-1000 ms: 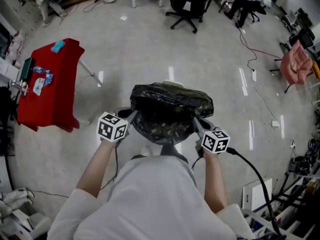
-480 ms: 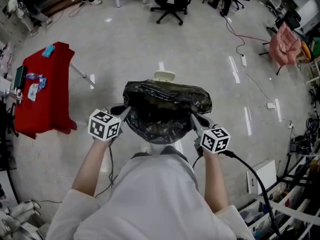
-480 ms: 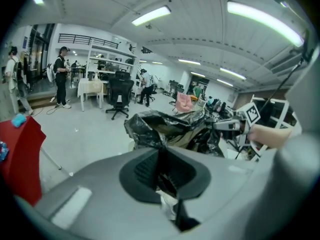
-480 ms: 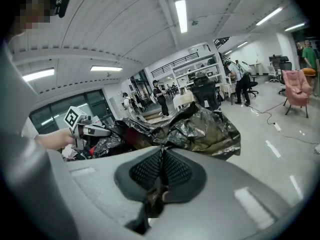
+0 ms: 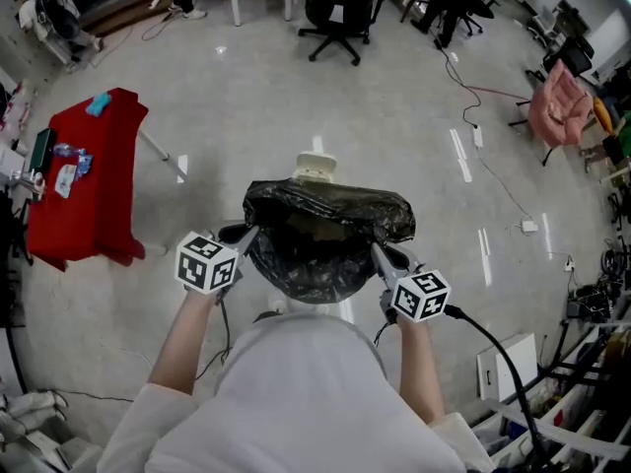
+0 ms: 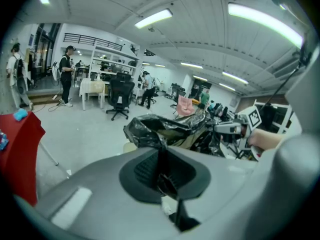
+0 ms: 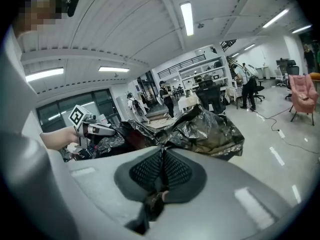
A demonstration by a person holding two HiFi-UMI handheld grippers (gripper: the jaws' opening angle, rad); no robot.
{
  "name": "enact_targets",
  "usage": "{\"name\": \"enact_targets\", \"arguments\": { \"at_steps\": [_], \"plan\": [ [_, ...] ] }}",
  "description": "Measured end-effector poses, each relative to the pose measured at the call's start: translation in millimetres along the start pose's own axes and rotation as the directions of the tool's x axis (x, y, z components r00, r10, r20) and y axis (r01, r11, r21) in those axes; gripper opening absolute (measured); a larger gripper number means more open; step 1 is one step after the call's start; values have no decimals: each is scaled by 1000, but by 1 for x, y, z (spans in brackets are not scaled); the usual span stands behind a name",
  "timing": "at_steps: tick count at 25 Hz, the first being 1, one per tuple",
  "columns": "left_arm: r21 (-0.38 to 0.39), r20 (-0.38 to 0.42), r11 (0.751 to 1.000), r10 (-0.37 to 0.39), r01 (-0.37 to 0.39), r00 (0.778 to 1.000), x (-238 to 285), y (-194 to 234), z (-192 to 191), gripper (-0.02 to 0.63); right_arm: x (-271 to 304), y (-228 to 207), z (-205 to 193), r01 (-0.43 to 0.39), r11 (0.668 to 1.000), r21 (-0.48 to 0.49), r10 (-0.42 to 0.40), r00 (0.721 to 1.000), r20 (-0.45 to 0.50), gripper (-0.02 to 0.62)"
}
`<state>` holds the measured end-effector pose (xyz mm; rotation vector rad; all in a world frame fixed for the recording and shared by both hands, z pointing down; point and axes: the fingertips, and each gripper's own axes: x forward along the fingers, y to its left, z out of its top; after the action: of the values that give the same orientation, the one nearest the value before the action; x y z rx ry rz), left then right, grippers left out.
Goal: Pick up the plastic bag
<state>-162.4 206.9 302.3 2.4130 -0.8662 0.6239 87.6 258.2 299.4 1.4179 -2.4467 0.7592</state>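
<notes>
A black plastic bag (image 5: 325, 239) hangs in the air in front of the person, stretched open between the two grippers. My left gripper (image 5: 252, 232) is shut on the bag's left rim, and the black film (image 6: 150, 134) runs into its closed jaws. My right gripper (image 5: 377, 250) is shut on the right rim, with crinkled plastic (image 7: 210, 129) bunched just past its jaws. Each gripper view shows the other gripper across the bag: the right gripper (image 6: 227, 129) and the left gripper (image 7: 107, 130). A round white bin (image 5: 315, 166) stands on the floor beyond the bag, partly hidden by it.
A red-covered table (image 5: 84, 180) with small items stands at the left. Black office chairs (image 5: 340, 3) stand at the back, a pink chair (image 5: 557, 101) at the right. Cables (image 5: 483, 106) trail over the grey floor, and people stand at the far end of the room.
The bag has lifted and drawn back slightly toward the person, uncovering the white bin's top behind it. Both grippers kept their hold; the view shifted forward over the floor.
</notes>
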Motion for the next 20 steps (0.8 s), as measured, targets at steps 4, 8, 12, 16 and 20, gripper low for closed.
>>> {"name": "enact_targets", "arguments": {
  "at_steps": [4, 8, 12, 16, 20],
  "plan": [
    [-15, 18, 1000, 3, -3, 1000, 2, -10, 5, 6, -7, -2, 3, -16, 1000, -5, 16, 1000, 18, 2],
    [-18, 24, 1000, 10, -10, 1000, 6, -17, 8, 6, -12, -6, 6, -26, 1000, -2, 26, 999, 24, 2],
    [-20, 28, 1000, 13, -13, 1000, 9, -19, 11, 6, -11, -11, 8, -27, 1000, -1, 27, 999, 30, 2],
    [-17, 29, 1000, 19, -18, 999, 13, -17, 13, 6, -10, -14, 12, -28, 1000, 2, 28, 999, 42, 2],
    [-14, 29, 1000, 22, -22, 999, 17, -17, 18, 6, -9, -18, 17, -31, 1000, 0, 31, 998, 48, 2]
  ]
}}
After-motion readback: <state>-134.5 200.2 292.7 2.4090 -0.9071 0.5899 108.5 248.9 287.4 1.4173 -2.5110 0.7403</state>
